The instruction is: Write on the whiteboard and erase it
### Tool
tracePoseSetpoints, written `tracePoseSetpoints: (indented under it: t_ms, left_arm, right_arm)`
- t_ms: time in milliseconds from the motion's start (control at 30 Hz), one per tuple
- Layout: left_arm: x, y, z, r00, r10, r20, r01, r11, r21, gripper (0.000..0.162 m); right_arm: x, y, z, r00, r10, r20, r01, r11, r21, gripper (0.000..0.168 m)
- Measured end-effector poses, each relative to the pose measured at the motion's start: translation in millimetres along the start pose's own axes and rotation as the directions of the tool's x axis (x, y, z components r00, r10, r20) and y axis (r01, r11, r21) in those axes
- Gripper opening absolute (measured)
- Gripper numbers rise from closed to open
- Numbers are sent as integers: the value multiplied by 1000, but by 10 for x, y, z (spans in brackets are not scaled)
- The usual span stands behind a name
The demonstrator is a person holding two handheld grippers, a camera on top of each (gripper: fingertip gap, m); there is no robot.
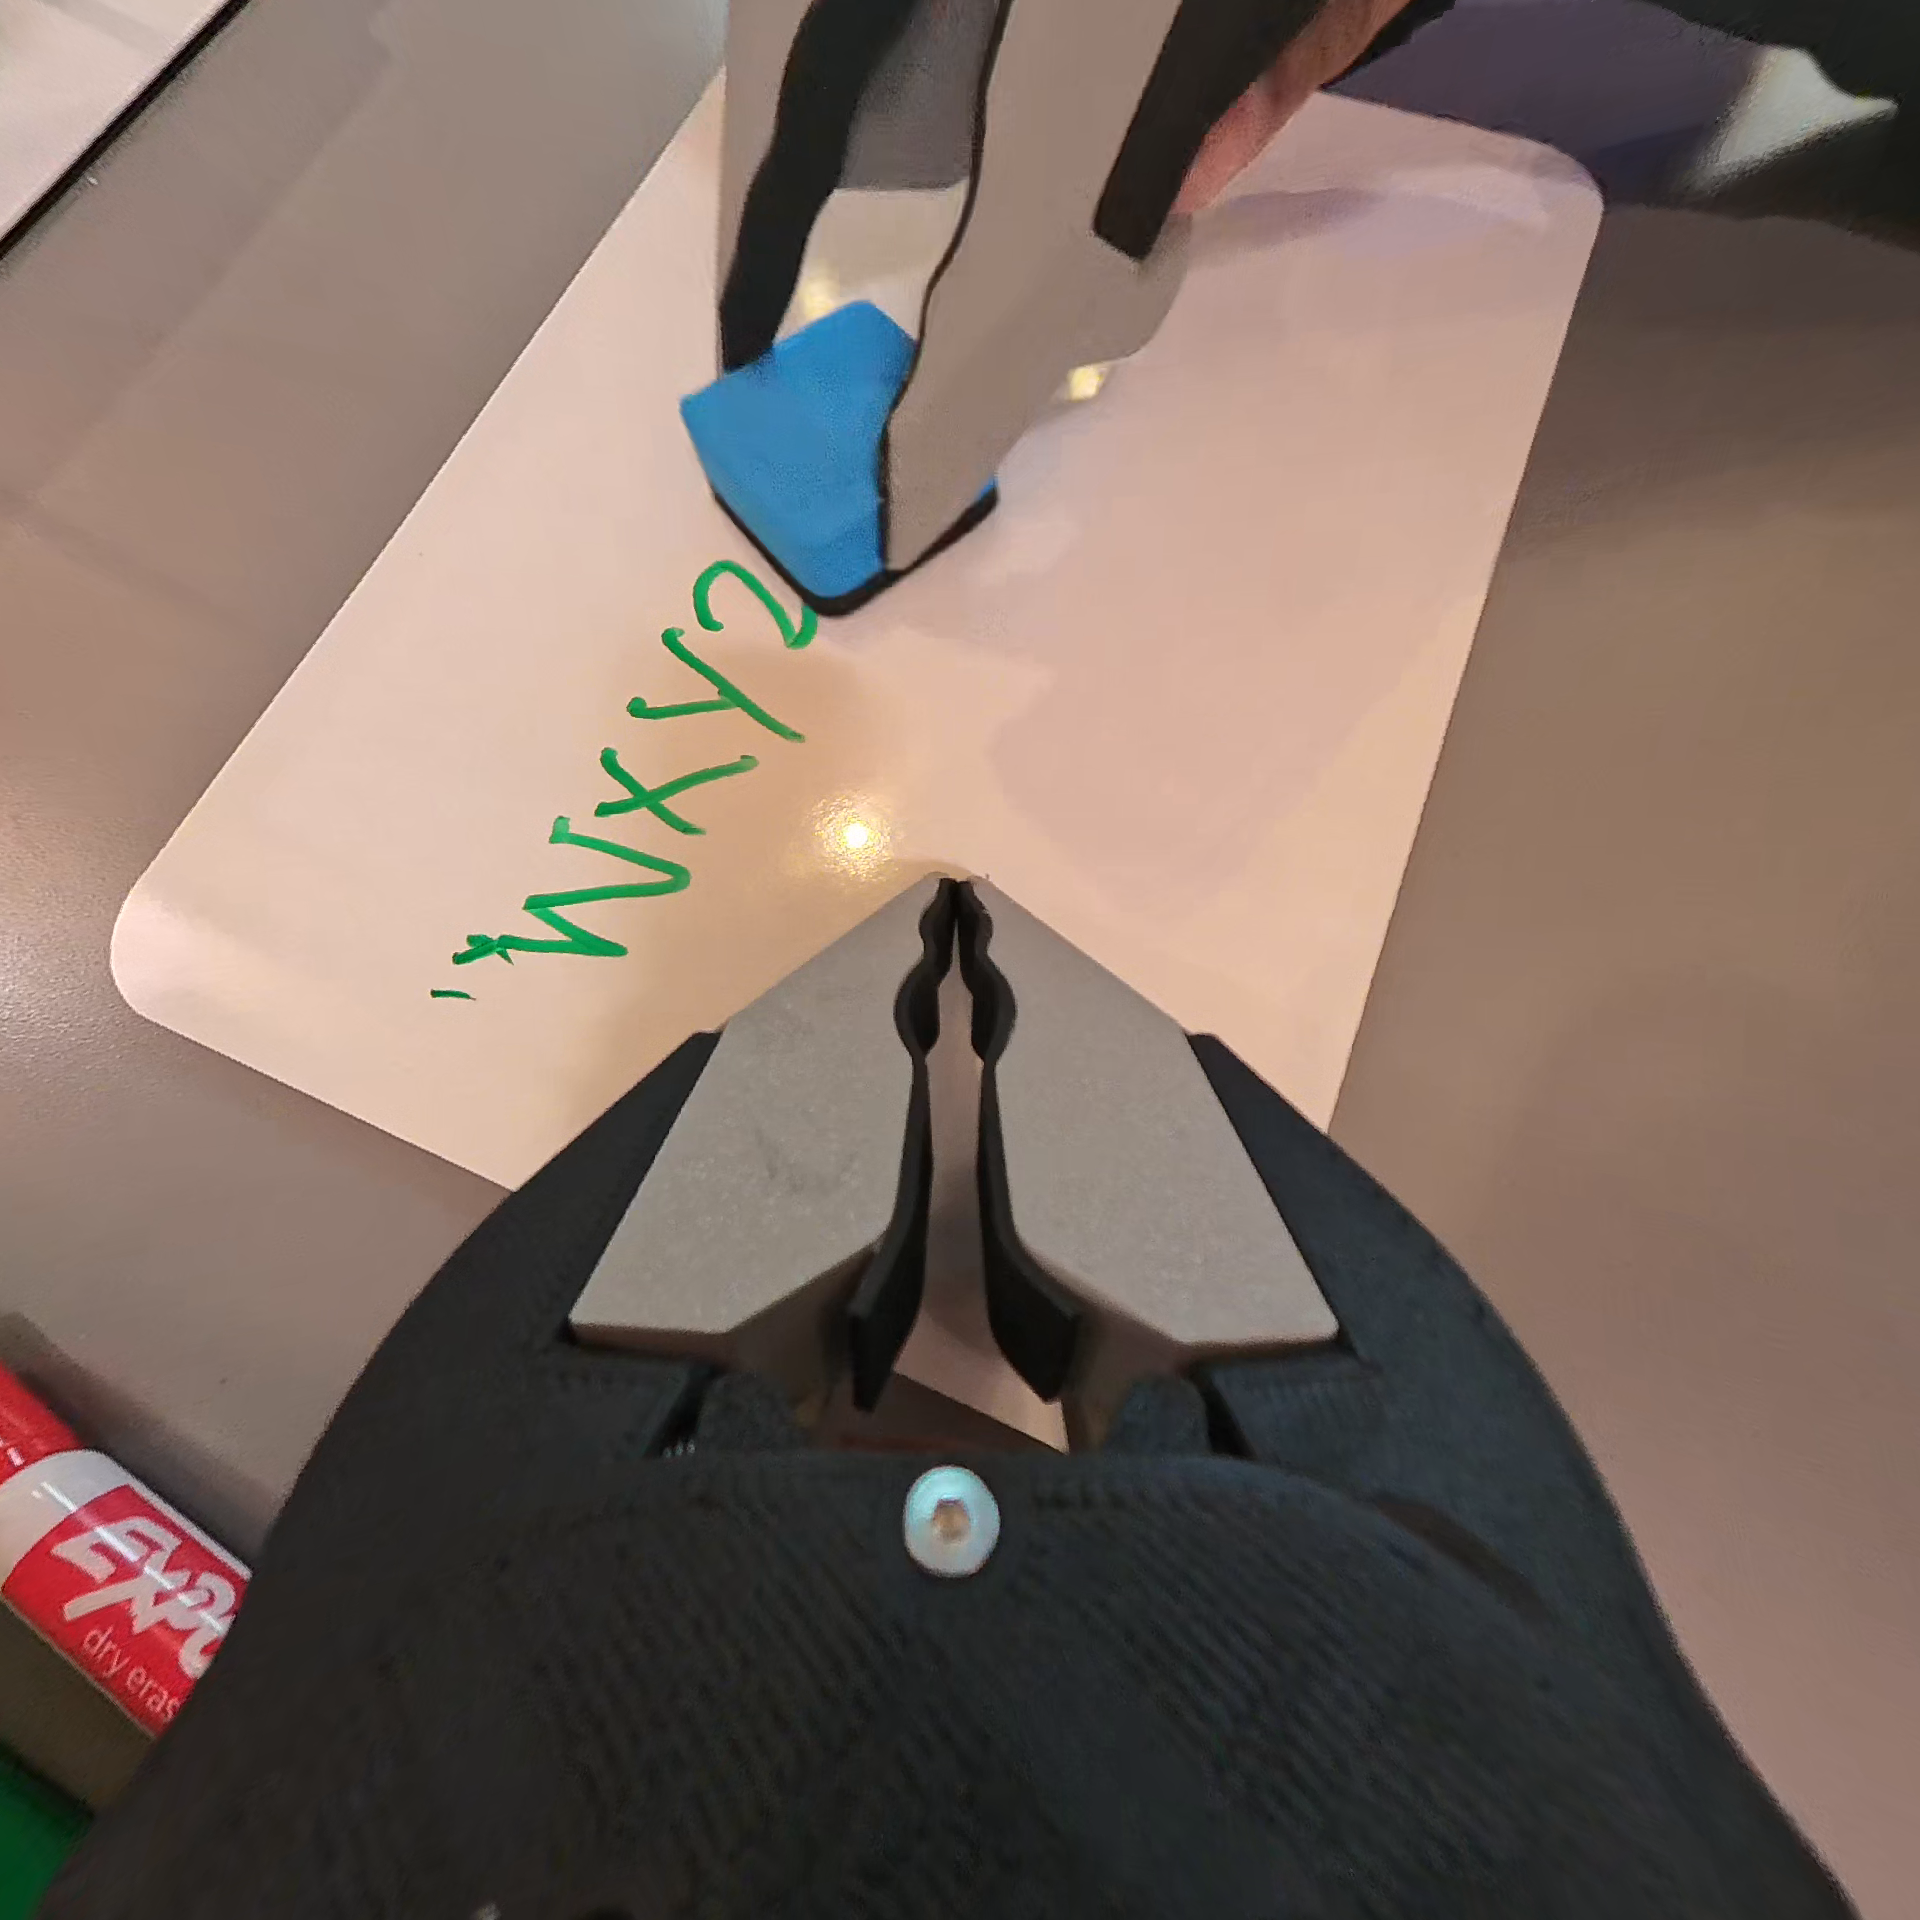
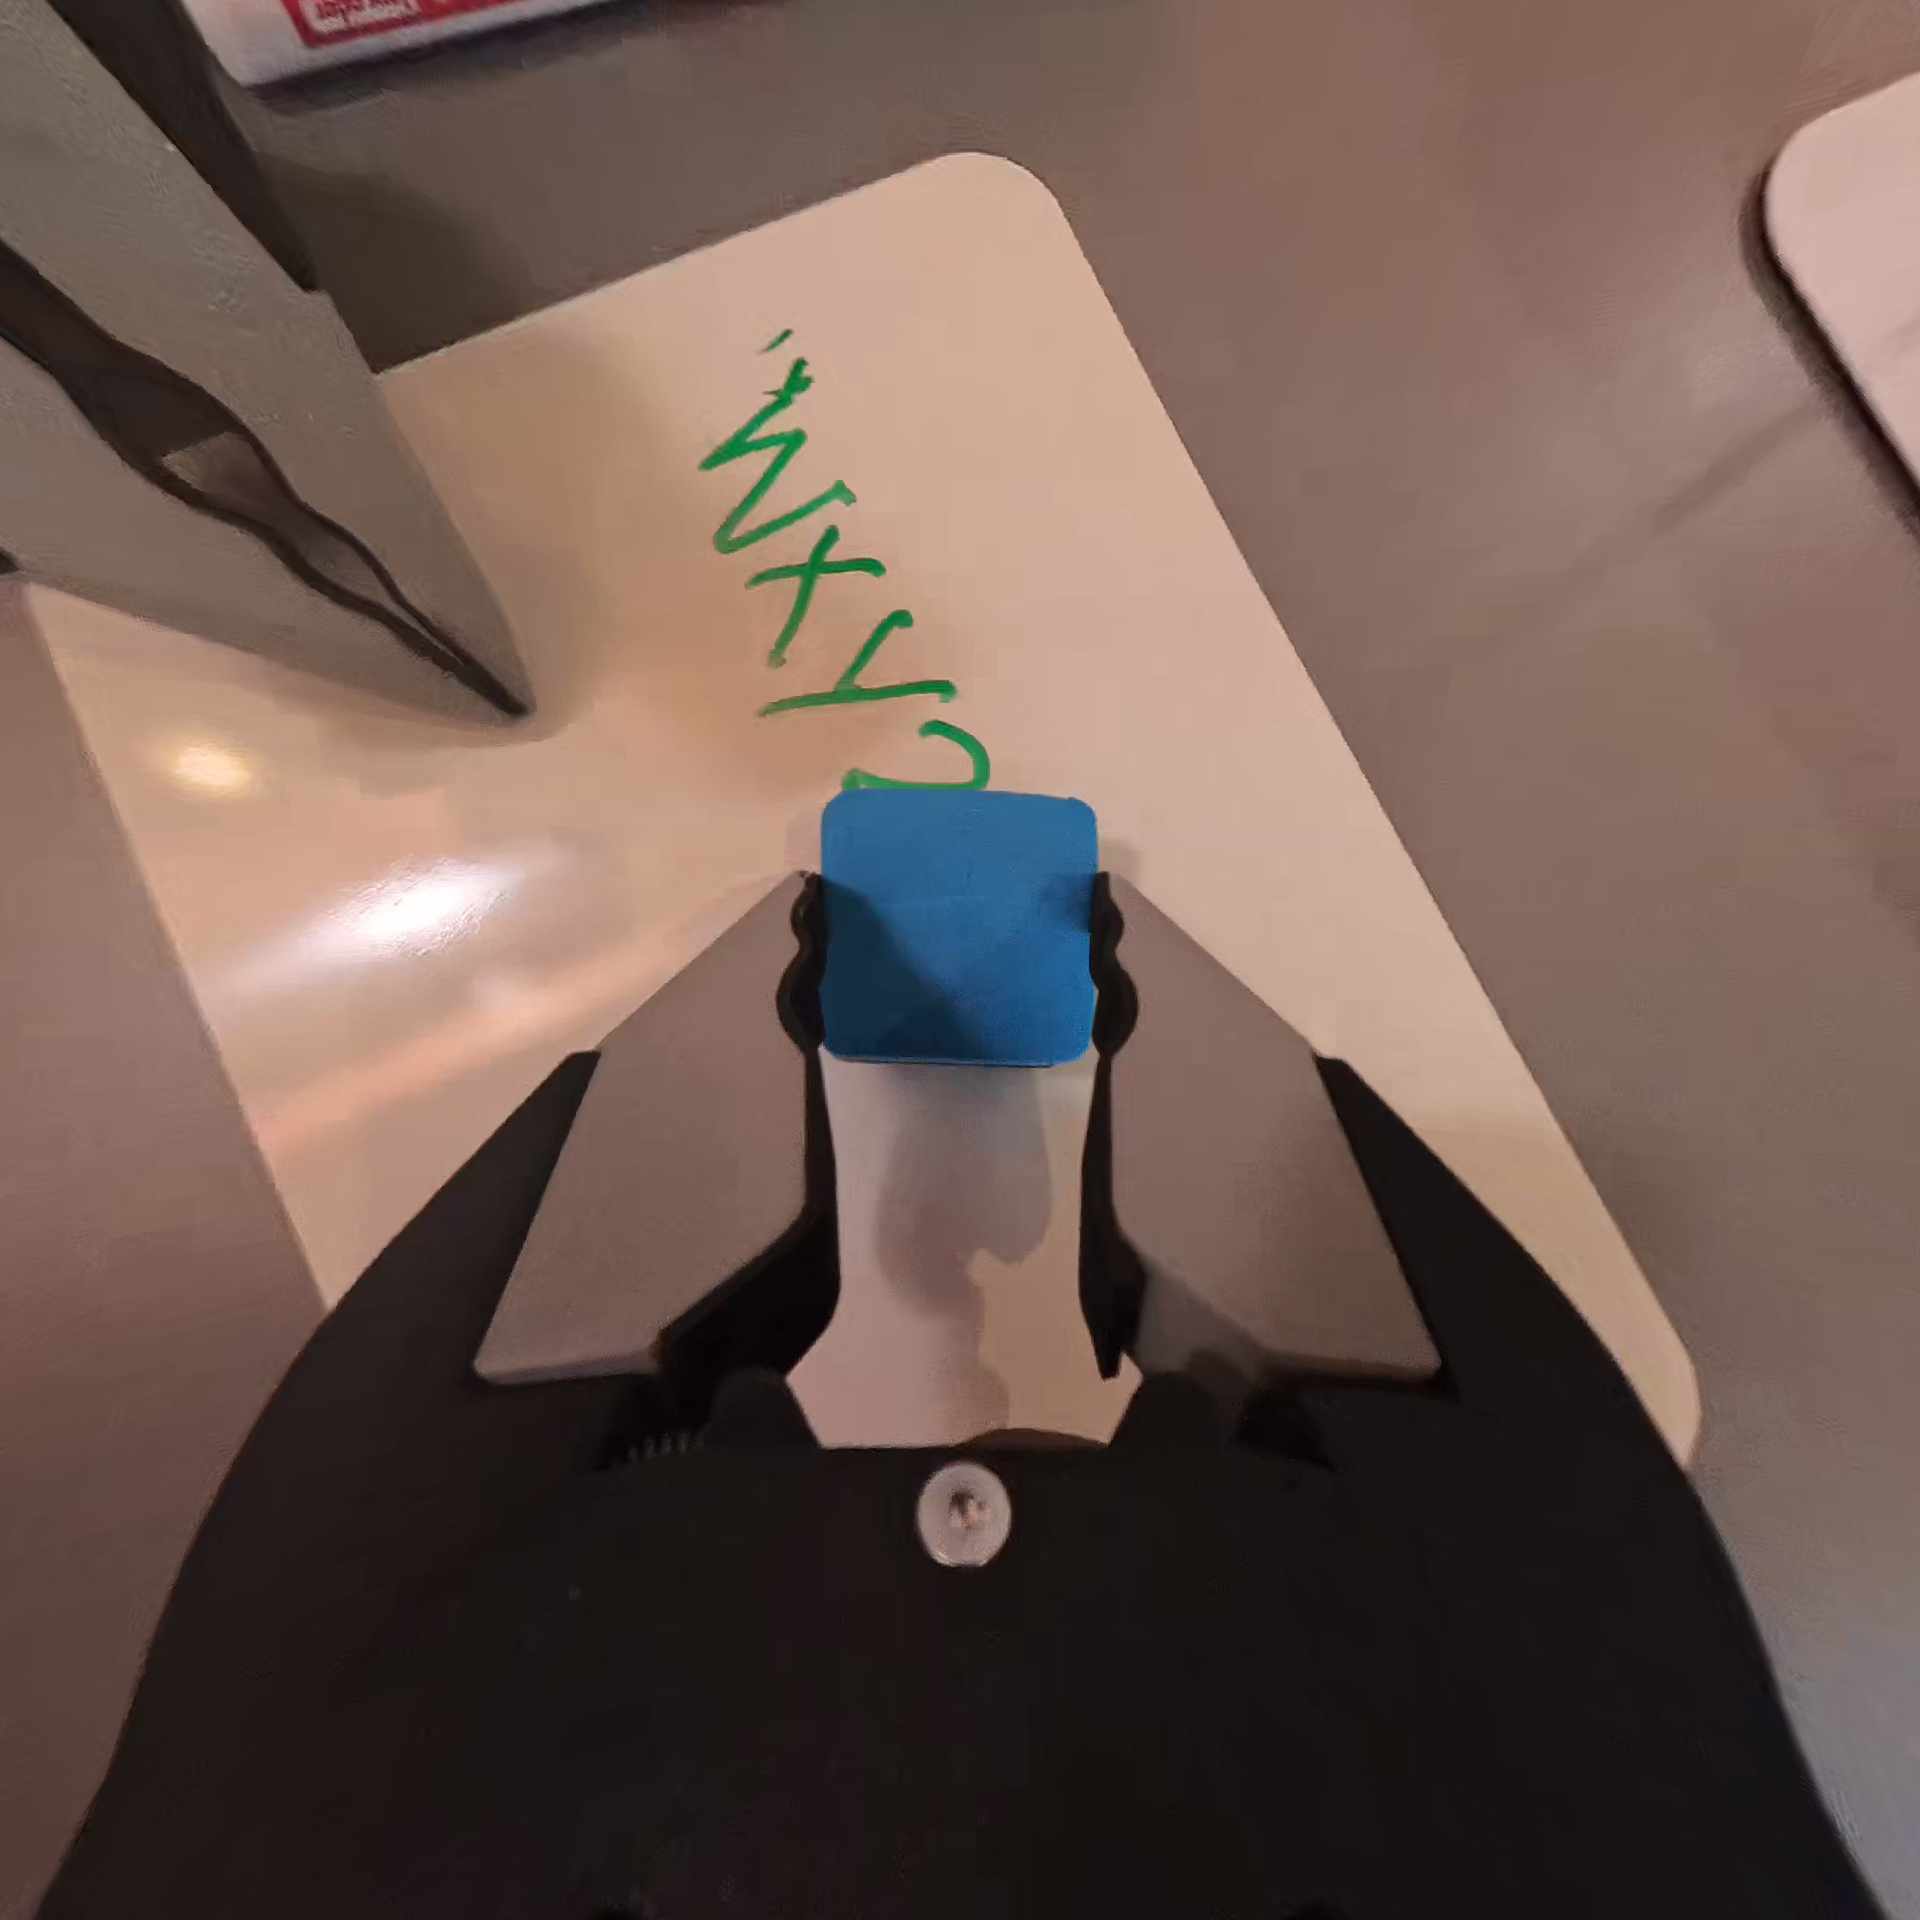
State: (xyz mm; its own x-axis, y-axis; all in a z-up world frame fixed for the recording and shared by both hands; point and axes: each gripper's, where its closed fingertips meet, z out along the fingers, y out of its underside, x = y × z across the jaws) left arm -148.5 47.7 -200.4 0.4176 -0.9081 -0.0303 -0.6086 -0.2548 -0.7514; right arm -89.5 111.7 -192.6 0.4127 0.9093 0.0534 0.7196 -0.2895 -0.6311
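While right tongs (image 2: 956, 935) clamp the blue square foam eraser (image 2: 956, 925) on the white round-cornered whiteboard (image 2: 1195, 644), touching the green marker scribble (image 2: 810, 561), board may slide w/ wiping, as closed, empty left tongs (image 1: 958, 885) rest near its edge.

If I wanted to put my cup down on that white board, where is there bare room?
The whiteboard is bare on the side of the green writing away from the marker box, between the two hand-held grippers. It is crowded where the eraser, held by the right hand-held gripper, meets the writing, and where the shut left hand-held gripper points down.
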Motion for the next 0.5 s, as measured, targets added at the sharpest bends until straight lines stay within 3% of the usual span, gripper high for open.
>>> tracePoseSetpoints:
  t_ms: [100, 133, 200, 233, 333, 367, 433, 500]
  left_arm:
    - [9, -1, -1, 1000, -2, -10, 2, 1000, 1, 0]
    - [20, -1, -1, 1000, 2, -15, -2, 1000, 1, 0]
    - [23, -1, -1, 1000, 5, -15, -5, 1000, 1, 0]
    - [23, -1, -1, 1000, 2, -17, -2, 1000, 1, 0]
    - [22, -2, 0, 1000, -1, -19, 1, 1000, 1, 0]
    - [22, -2, -1, 1000, 0, -19, 0, 1000, 1, 0]
    - [23, -3, -1, 1000, 2, -17, -2, 1000, 1, 0]
    - [23, -3, -1, 1000, 0, -15, 0, 1000, 1, 0]
  right_arm:
    - [541, 85, -86, 936, -75, -345, 29, 990, -137, 48]
    - [560, 62, -69, 931, -91, -353, 43, 989, -141, 48]
    - [107, -100, 86, 994, -70, -88, 68, 997, -31, 49]
    - [78, -118, 109, 997, -27, -69, 26, 999, -20, 49]
    - [504, -49, 17, 935, -97, -342, 53, 989, -136, 48]
    - [440, -97, 56, 943, -106, -315, 69, 990, -125, 49]
    - [19, -245, 210, 998, -25, -64, 24, 999, -24, 49]
    - [206, -232, 193, 984, -26, -175, 16, 998, -58, 48]
